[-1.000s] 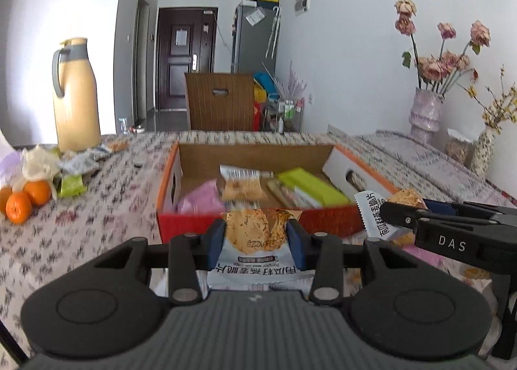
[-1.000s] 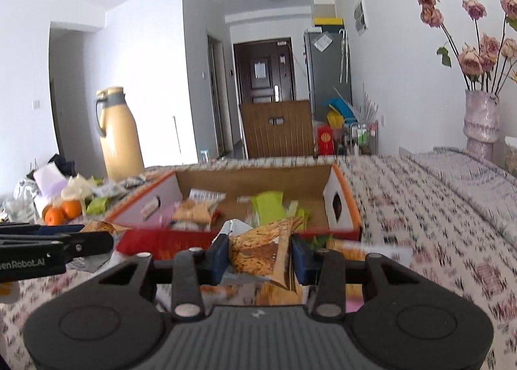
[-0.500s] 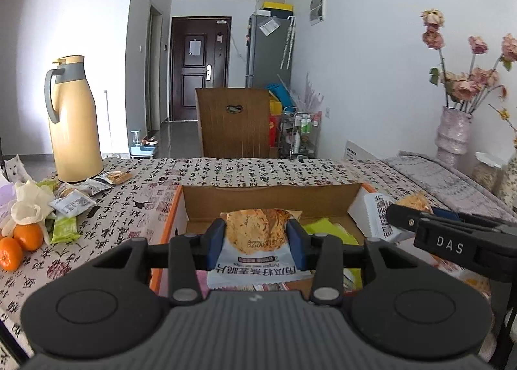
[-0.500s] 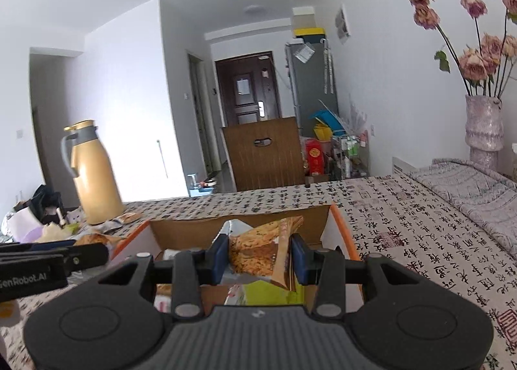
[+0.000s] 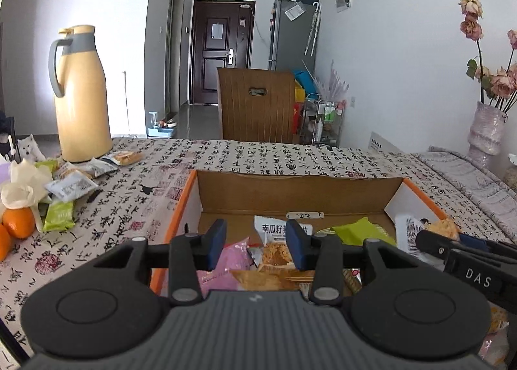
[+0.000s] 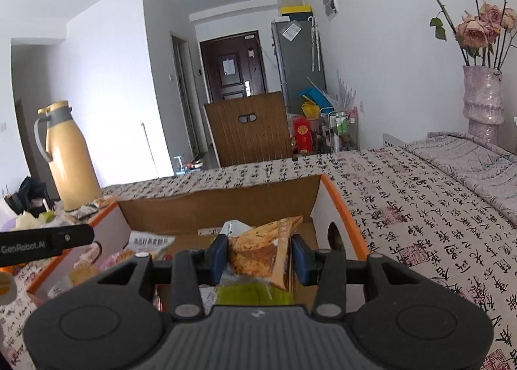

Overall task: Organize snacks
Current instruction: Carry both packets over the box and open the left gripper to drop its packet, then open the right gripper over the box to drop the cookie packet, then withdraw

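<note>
Over the open orange-edged cardboard box (image 5: 290, 195), the left gripper (image 5: 255, 242) stands spread and empty, with loose snack packets (image 5: 226, 260) lying beneath it. At its three o'clock, the right gripper (image 6: 260, 255), jaws just easing wider, pinches an orange crinkled snack packet (image 6: 258, 250) above the box's right end.

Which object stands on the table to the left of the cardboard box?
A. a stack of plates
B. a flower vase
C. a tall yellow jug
C: the tall yellow jug stands left of the cardboard box, while the flower vase stands to its right.
</note>
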The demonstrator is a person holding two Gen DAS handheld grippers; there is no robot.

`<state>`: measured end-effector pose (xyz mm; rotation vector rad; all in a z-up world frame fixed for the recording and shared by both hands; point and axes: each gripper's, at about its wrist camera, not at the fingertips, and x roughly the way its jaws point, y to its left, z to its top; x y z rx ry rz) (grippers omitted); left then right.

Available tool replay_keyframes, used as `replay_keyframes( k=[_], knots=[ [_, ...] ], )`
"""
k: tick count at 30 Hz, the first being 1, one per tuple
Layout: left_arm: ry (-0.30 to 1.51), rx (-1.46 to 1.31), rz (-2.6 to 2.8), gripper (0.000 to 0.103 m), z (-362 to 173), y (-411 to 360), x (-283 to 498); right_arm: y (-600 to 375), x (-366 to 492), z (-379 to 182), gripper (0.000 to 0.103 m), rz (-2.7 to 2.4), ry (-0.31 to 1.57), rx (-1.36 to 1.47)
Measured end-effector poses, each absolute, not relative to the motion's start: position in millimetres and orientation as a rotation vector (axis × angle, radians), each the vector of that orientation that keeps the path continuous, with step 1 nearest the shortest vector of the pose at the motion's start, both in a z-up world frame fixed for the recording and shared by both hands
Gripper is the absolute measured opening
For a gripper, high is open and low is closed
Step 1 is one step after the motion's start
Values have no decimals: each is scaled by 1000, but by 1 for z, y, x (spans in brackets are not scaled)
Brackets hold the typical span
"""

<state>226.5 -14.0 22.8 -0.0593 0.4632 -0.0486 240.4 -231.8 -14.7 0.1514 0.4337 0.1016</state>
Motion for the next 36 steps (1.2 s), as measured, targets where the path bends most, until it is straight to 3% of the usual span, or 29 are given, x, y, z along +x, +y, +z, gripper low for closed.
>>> replay_keyframes(
  k=[2,3,4,5,6,9,23,36],
  knots=[
    [455,-69,-48,64,22,-12,225,-231,238,-15,59,98,425,149],
    [444,-71,-42,72,23,-11,224,-231,237,-14,71,99,421,150],
    [430,-71,-35,90,24,-11,222,-231,235,-14,88,95,416,152],
    [414,-73,-22,102,24,-11,219,-231,234,-13,94,88,409,152],
    [398,-74,-15,103,26,-11,216,-231,233,-13,100,82,401,150],
    [383,-89,-19,103,28,-10,213,-233,231,-12,103,83,391,160],
    [378,-117,1,103,46,-8,203,-237,223,1,103,89,363,170],
    [381,-118,-36,103,60,-6,148,-243,162,19,103,135,345,119]
  ],
)
